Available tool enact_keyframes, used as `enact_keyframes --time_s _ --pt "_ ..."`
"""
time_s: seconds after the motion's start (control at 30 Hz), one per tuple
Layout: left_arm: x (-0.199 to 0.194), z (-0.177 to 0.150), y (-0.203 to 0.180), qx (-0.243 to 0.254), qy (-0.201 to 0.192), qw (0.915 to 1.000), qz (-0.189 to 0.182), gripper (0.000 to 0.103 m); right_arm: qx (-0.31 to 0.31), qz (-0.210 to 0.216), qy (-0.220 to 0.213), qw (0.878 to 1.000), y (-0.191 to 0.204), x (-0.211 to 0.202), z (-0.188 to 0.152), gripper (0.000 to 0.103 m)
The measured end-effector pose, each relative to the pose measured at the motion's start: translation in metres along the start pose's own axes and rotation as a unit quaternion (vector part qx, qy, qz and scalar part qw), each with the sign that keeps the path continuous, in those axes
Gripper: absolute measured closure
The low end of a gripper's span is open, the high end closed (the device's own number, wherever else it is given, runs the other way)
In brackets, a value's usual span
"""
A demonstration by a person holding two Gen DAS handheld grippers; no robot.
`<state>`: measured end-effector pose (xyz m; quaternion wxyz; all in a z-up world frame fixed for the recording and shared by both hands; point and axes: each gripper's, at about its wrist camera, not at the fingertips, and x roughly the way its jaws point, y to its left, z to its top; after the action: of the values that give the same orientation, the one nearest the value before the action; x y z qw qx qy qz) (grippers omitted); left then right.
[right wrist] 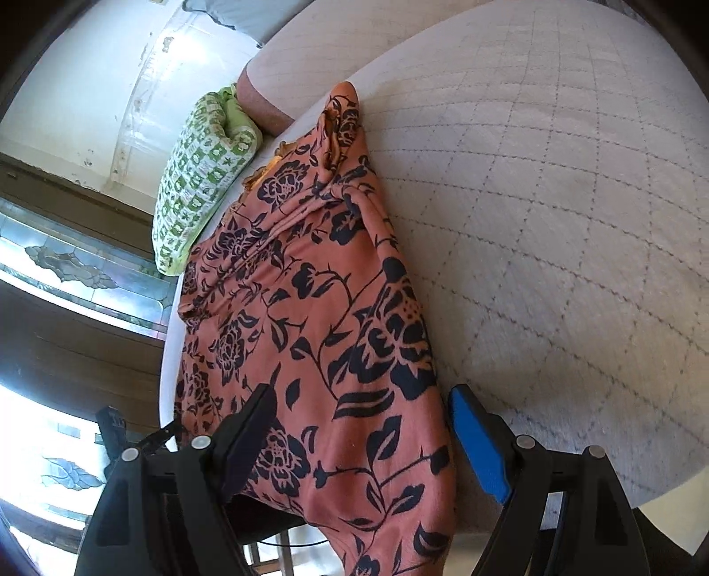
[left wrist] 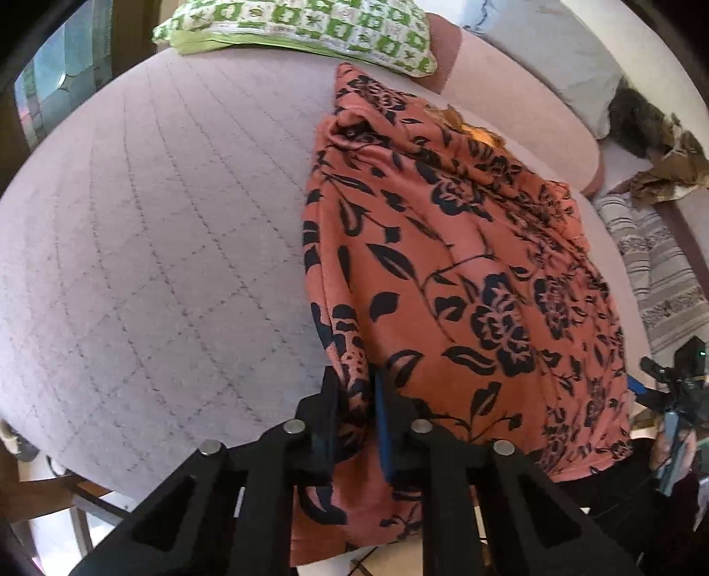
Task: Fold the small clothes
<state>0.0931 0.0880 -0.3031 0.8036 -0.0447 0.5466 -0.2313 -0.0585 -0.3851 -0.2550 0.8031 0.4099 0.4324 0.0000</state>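
Observation:
An orange garment with a black floral print [left wrist: 465, 266] lies lengthwise on a quilted pale mattress [left wrist: 155, 243], its near end hanging over the front edge. My left gripper [left wrist: 356, 398] is shut on the garment's near left edge, with a fold of cloth pinched between its fingers. In the right wrist view the same garment [right wrist: 310, 310] runs away from me. My right gripper [right wrist: 359, 416] is open, its black finger and blue-padded finger [right wrist: 478, 443] standing on either side of the garment's near end. The right gripper also shows at the far right of the left wrist view [left wrist: 682, 381].
A green and white patterned pillow [left wrist: 301, 31] lies at the head of the mattress, also seen in the right wrist view [right wrist: 204, 177]. A grey pillow [left wrist: 554, 57], a brown furry item [left wrist: 656, 133] and striped fabric [left wrist: 656, 274] lie to the right. A glass-panelled door [right wrist: 75, 266] stands at left.

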Motion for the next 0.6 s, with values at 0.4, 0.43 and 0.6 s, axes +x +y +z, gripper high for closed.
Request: enact_keyframes --time_s 0.4,0.43,0.6 --pt "0.010 0.009 0.013 -0.050 0.007 0.9974 -0.051 0.087 -0.031 0.035 0.063 0.997 0.018 0.024 -0.019 0.061" --pt "0.009 0.008 0.014 -0.051 0.008 0.9975 -0.048 0.087 -0.021 0.031 0.065 0.997 0.014 0.025 -0.018 0.060" --pt "0.007 0.004 0.002 -0.013 0.016 0.9989 -0.043 0.063 -0.010 0.073 0.083 0.994 0.011 0.024 -0.026 0.032"
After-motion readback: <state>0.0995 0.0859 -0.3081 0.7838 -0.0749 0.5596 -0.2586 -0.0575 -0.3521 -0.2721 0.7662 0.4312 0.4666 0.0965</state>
